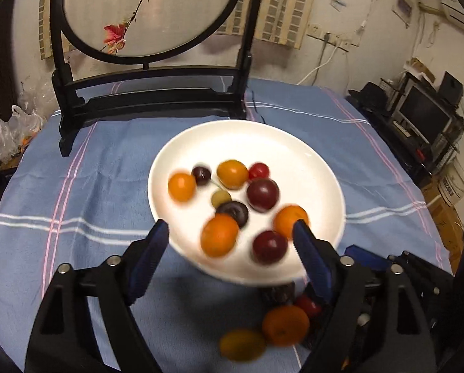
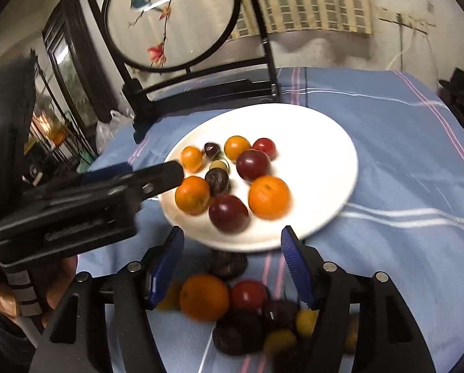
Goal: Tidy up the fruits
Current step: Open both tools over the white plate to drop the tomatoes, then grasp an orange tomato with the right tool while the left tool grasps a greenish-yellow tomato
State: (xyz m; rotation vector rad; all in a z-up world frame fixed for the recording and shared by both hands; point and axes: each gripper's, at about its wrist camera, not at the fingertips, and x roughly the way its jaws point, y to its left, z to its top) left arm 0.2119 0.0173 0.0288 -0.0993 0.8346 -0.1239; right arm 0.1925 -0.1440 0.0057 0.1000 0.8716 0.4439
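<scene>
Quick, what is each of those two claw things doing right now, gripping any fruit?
Left gripper: open, holding nothing, fingers spread over the near edge of the white plate.
Right gripper: open, holding nothing, above the loose fruit pile on the cloth.

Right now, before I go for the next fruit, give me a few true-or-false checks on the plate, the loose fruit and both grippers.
1. The plate holds only oranges. False: plums and small red fruit lie there too.
2. Loose fruit lies on the cloth near the plate. True.
3. The right gripper grips an orange. False: it is open and holds nothing.
4. The left gripper is open. True.
5. A round painted screen stands behind the plate. True.
</scene>
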